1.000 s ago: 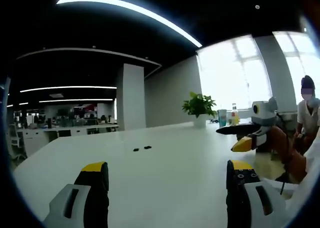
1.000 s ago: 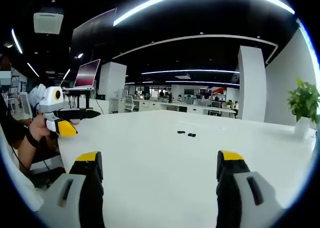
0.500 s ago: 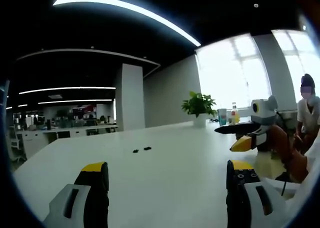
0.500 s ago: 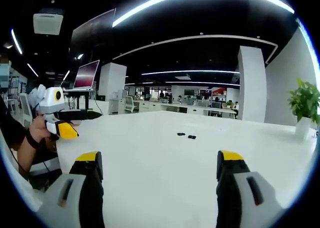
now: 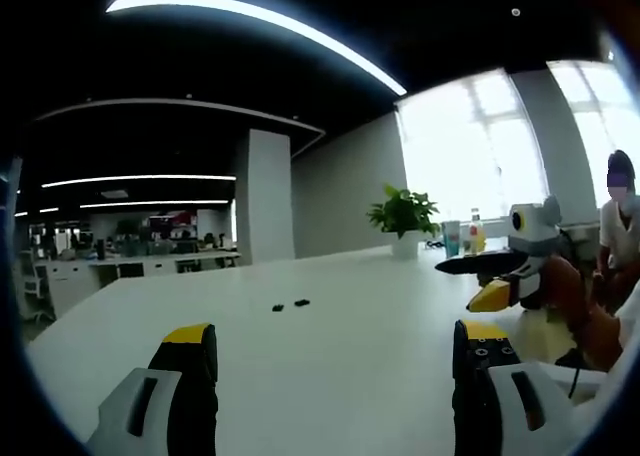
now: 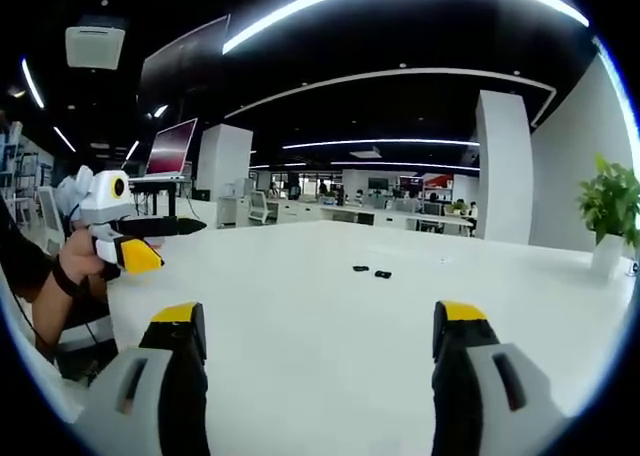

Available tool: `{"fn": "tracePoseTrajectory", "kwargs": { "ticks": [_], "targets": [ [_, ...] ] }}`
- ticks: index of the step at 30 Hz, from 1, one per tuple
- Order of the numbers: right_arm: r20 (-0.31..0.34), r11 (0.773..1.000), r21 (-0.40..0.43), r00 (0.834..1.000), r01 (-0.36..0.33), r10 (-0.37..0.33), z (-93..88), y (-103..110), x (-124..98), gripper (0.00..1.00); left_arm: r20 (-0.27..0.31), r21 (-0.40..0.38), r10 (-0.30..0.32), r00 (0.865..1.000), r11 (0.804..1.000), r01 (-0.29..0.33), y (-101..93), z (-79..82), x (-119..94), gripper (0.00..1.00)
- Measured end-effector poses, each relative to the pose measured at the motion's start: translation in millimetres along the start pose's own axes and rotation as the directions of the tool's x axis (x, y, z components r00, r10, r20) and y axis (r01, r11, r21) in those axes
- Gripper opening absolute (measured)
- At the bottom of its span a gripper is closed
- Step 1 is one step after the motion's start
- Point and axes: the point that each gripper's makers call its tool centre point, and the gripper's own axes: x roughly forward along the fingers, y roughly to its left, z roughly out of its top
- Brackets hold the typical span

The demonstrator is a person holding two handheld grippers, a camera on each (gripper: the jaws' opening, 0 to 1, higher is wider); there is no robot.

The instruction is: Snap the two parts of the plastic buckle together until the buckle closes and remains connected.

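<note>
Both buckle parts (image 5: pixel 290 305) lie side by side, unjoined, far out on the white tabletop (image 5: pixel 350 336), at twelve o'clock from the grippers. Left gripper (image 5: pixel 335 351) and right gripper (image 6: pixel 318 336) hover near the edge, jaws wide apart, holding nothing.

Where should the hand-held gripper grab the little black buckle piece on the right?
Judging from afar, grab that buckle piece across its narrow sides, coming down from above, since it seems to lie flat and low on the white table. Leave the end facing the other piece free for snapping. Its shape is too small to read.
</note>
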Motion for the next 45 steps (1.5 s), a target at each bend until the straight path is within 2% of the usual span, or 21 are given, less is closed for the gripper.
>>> {"fn": "tracePoseTrajectory", "kwargs": {
  "ticks": [9, 19, 28, 45],
  "targets": [
    [0.001, 1.000, -0.006, 1.000, 0.004, -0.004, 4.3, -6.2, 8.5, 0.95, -0.014, -0.001, -0.007, 1.000, 1.000, 0.007, 0.8, -2.5, 7.2, 1.00],
    [-0.011, 1.000, 0.013, 1.000, 0.007, -0.007, -0.3, -16.5, 21.6, 0.93, -0.024, -0.003, -0.017, 1.000, 1.000, 0.017, 0.5, -0.5, 15.0, 1.00],
    [-0.024, 1.000, 0.013, 1.000, 0.007, -0.007, -2.7, -19.3, 26.3, 0.93, -0.041, -0.012, -0.022, 0.999, 1.000, 0.022, 2.5, -6.0, 19.3, 1.00],
    [-0.031, 1.000, 0.013, 0.999, 0.016, -0.016, -1.2, -24.0, 33.7, 0.93, -0.044, -0.025, -0.025, 0.999, 0.999, 0.024, 6.8, -4.2, 29.7, 1.00]
  ]
}}
